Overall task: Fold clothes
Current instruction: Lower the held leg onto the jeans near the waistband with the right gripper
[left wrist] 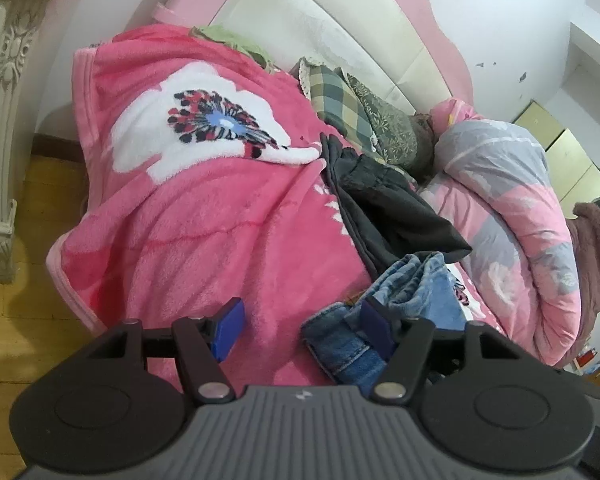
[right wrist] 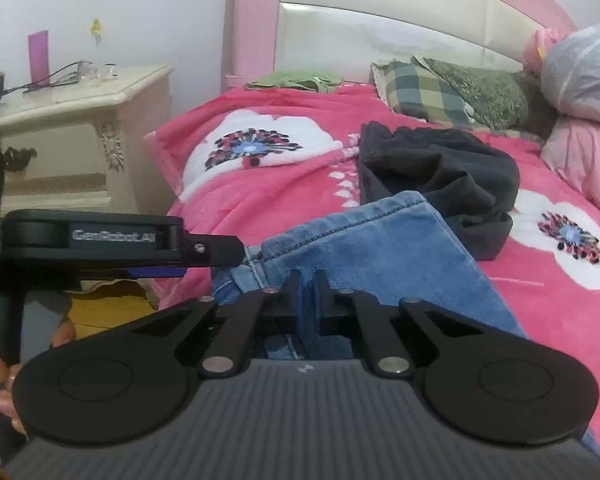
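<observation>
Jeans pinched at the near edge of the bed.

The blue jeans (right wrist: pixel 364 248) lie on the pink blanket (right wrist: pixel 268 196) by a dark garment (right wrist: pixel 440 172). The right hand-held gripper (right wrist: pixel 308 292) is clamped tight on their denim edge. The left hand-held gripper (left wrist: pixel 300 330) stands partly spread, one pad (left wrist: pixel 374 322) against the denim, nothing pinched. Behind: pillows (right wrist: pixel 452 92), a nightstand (right wrist: pixel 80 128).

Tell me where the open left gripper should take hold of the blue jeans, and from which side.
Grip the bunched denim edge of the blue jeans by the left gripper, probably coming level from the bed's near edge. That fold stands raised off the pink blanket, and the right gripper is shut on denim alongside.
</observation>
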`<state>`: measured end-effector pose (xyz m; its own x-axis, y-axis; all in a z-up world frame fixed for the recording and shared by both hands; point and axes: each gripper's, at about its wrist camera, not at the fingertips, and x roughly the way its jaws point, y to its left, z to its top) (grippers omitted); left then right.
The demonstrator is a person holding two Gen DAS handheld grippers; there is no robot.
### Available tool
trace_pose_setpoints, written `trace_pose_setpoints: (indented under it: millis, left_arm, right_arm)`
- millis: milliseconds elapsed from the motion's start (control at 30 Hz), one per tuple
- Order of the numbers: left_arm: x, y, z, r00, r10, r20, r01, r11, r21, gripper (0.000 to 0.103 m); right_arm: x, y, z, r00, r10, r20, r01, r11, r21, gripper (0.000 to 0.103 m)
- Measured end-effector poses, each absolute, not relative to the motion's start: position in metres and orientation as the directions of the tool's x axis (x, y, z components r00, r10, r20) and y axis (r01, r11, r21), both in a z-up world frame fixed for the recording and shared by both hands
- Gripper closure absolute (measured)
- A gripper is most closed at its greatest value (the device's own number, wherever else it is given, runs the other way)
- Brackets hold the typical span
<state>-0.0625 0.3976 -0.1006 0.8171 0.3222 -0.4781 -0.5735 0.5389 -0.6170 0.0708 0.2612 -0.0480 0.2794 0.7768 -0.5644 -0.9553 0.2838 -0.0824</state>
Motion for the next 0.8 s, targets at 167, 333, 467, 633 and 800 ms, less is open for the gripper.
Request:
trace_pose_setpoints:
  millis: [167,333,467,633,800]
  left_arm:
    - [-0.062,0.399,-0.104,0.82,0.317,-0.477,-0.57,0.534,-0.625,0.037]
    - [-0.062,0.4,-0.106,0.814,0.314,-0.489,-0.578,0.526,-0.624,0.037]
    - [-0.062,0.4,-0.106,0.817,0.311,-0.486,-0.574,0.525,-0.628,0.036]
    - [-0.062,0.402,-0.108,0.819,0.306,-0.485,-0.57,0.523,-0.633,0.036]
    - [-0.062,0.403,-0.109,0.823,0.302,-0.481,-0.565,0.524,-0.638,0.036]
  right_arm:
    - [0.058,0.258,-0.037,0.286,0.799,-0.528,-0.958,0.251,-0.139,0.086]
    - [0.053,0.27,-0.045,0.273,0.788,-0.552,-0.962,0.218,-0.163,0.069]
    - [0.064,0.269,-0.047,0.258,0.795,-0.549,-0.962,0.263,-0.07,0.071]
    - [0.077,0.266,-0.049,0.259,0.785,-0.563,-0.952,0.306,-0.011,0.071]
    - [0.072,0.266,-0.052,0.299,0.782,-0.547,-0.947,0.316,-0.065,0.094]
